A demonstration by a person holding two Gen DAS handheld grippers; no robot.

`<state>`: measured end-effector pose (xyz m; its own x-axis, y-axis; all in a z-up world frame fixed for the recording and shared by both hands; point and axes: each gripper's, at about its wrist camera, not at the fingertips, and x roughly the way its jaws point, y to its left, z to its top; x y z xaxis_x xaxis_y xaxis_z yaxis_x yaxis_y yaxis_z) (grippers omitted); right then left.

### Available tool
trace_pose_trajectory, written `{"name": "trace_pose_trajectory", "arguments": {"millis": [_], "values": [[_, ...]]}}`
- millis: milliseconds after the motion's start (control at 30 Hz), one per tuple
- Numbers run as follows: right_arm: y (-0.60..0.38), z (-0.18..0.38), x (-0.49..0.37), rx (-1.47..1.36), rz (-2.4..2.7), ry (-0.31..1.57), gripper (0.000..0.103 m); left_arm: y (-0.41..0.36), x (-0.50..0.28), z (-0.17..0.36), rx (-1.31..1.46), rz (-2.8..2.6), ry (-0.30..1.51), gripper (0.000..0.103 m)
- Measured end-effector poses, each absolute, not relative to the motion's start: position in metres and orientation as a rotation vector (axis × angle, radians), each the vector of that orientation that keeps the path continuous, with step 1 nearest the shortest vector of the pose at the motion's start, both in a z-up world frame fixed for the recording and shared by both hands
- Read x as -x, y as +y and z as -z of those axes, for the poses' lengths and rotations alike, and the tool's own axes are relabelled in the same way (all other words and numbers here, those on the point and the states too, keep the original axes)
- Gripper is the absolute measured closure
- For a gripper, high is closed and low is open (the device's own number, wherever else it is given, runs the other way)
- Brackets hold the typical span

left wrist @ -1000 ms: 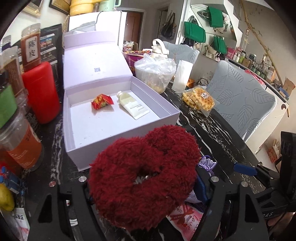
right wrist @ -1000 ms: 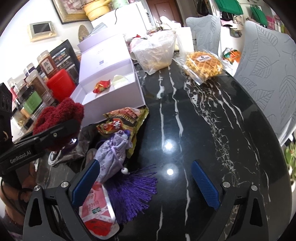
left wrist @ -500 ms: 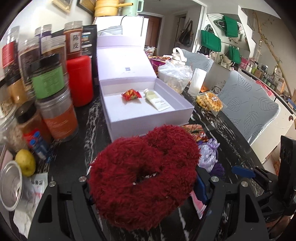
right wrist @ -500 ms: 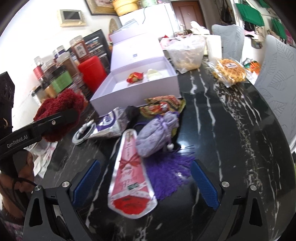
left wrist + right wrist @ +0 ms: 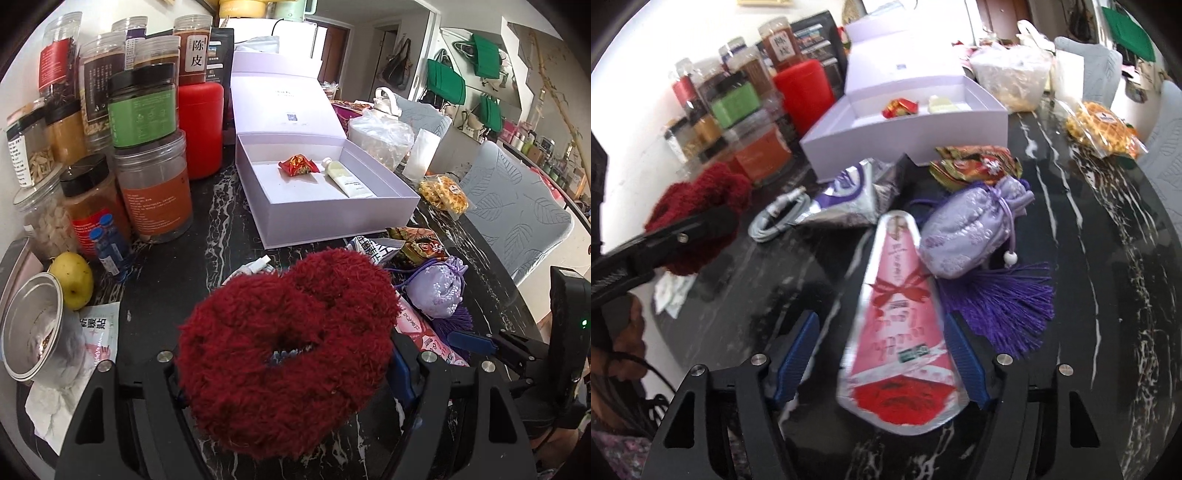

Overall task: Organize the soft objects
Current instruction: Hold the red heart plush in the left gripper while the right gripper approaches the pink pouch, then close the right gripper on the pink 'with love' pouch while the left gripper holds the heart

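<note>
My left gripper [image 5: 288,373] is shut on a fluffy dark red scrunchie [image 5: 288,347] and holds it above the black marble table, in front of the open lilac box [image 5: 332,218]. The scrunchie also shows in the right wrist view [image 5: 698,206]. The box holds a red candy packet [image 5: 299,166] and a pale tube [image 5: 345,181]. My right gripper [image 5: 882,354] is open, its blue pads either side of a pink and red pouch [image 5: 901,339] lying on the table. A lilac drawstring sachet [image 5: 967,232] with a purple tassel [image 5: 1001,299] lies just right of the pouch.
Several spice jars [image 5: 147,155] and a red canister [image 5: 201,129] stand left of the box. A yellow fruit [image 5: 74,280] and a metal tin [image 5: 29,336] are at left. A white cable [image 5: 775,218], silver packet [image 5: 849,199], snack wrapper [image 5: 975,166] and bagged waffle [image 5: 1100,125] lie around.
My left gripper has drawn back from the box with the scrunchie. My right gripper has moved left and lowered, and its pads have narrowed around the pink pouch.
</note>
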<state>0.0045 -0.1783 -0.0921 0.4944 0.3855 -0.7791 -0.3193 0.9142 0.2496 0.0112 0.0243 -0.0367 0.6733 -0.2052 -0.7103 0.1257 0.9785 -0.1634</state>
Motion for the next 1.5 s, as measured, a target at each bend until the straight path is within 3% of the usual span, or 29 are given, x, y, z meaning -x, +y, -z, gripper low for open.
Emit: {"name": "trace_pose_trajectory", "arguments": {"millis": [167,233,433,633,867,1000,1133,1367,1500], "values": [[-0.166,0.096,-0.004,0.048,-0.397,0.946,0.034,0.02,-0.016,0.038,0.111,0.215,0.822,0.025],[-0.161,0.098,-0.002,0.1,-0.377,0.932,0.049,0.018,-0.017,0.038,0.106,0.221,0.822,0.025],[-0.161,0.094,0.002,0.14,-0.383,0.922,0.065,0.017,-0.017,0.038,0.12,0.235,0.828,0.025],[-0.169,0.086,0.008,0.125,-0.417,0.902,0.07,0.018,-0.014,0.037,0.123,0.236,0.827,0.025],[-0.175,0.084,0.019,0.122,-0.455,0.905,0.064,0.019,-0.009,0.035,0.115,0.229,0.821,0.025],[-0.189,0.082,0.025,0.076,-0.43,0.916,0.055,0.019,-0.002,0.037,0.113,0.223,0.829,0.025],[-0.193,0.084,0.036,0.054,-0.418,0.926,0.033,0.018,0.006,0.041,0.121,0.233,0.843,0.025],[-0.192,0.098,0.046,0.08,-0.323,0.958,0.025,0.018,0.019,0.046,0.13,0.243,0.856,0.025],[-0.193,0.097,0.049,0.059,-0.308,0.945,0.026,0.02,0.023,0.048,0.142,0.243,0.86,0.025]]}}
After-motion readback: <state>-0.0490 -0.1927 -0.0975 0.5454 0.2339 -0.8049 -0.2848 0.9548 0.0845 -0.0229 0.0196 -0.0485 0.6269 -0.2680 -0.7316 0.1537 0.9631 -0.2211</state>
